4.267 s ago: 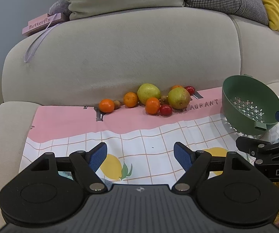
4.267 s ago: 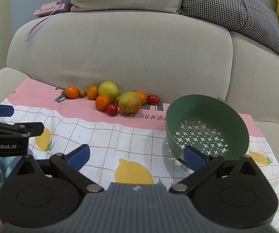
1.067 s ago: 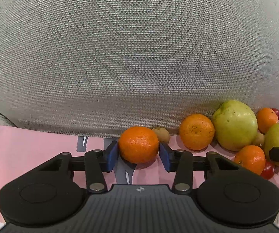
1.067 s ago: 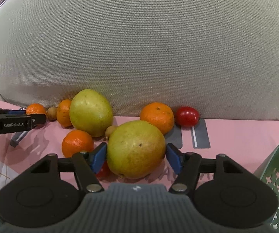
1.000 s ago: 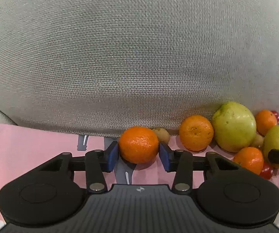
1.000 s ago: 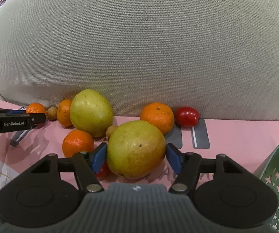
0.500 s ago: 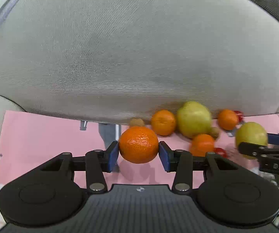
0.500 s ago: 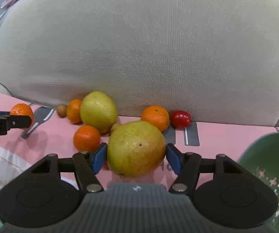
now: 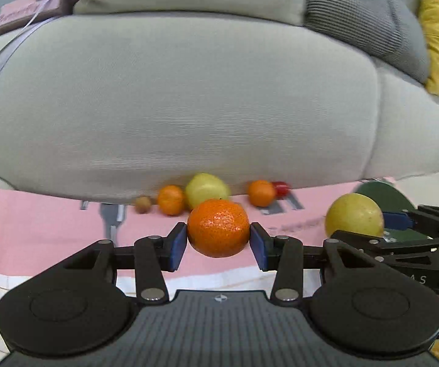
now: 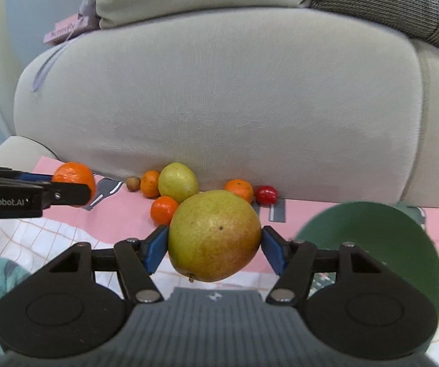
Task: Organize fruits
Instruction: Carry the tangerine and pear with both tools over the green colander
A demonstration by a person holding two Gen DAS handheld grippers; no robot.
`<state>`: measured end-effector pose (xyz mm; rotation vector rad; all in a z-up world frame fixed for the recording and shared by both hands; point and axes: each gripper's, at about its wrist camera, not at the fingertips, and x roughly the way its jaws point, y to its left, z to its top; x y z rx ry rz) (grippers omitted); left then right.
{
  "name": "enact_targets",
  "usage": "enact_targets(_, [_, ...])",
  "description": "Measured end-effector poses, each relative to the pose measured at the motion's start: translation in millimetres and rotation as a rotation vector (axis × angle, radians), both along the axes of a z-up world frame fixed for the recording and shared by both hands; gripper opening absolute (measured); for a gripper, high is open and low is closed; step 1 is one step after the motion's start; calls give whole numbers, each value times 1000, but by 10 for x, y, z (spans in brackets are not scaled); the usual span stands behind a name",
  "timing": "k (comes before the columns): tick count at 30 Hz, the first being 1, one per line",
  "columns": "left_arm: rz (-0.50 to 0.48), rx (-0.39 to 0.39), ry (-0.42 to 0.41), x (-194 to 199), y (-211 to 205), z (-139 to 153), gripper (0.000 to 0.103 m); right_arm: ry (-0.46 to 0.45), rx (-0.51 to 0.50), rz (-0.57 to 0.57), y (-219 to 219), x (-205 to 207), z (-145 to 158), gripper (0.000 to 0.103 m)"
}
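The left hand-held gripper (image 9: 218, 241) is clamped on a round orange mandarin (image 9: 218, 228) and the right hand-held gripper (image 10: 214, 244) on a large yellow-green pear (image 10: 214, 235), both lifted clear of the sofa seat, while the dark green plastic colander (image 10: 369, 238) looks empty and five or six fruits lie by the backrest.

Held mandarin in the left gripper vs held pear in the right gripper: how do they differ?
The mandarin is bright orange, round and pebbly; the pear is yellow-green with a reddish blush and smoother. The pear is clearly bigger, so the right gripper has its jaws spread wider than the left gripper. Both are clamped and lifted off the cloth.
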<state>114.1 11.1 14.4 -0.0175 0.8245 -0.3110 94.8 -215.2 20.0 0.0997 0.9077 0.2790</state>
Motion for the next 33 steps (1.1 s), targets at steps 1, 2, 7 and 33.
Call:
enact_targets(1, [-13,-3,-1,-7,-69,-12,50,2,4,-4,-57,-49,27,63])
enact_targets(2, [-28,-7,-1,-48,-134,12,50,5,7,-8,-132,-105,48,63])
enact_targets(7, [-109,-21,-2,-206,-463,84,50,18,-34,-7,-406,-294,112,63])
enact_targets(33, [-501,77,116,-153,-2042,-276,50,205,-226,211,-1296,-205,-427,63])
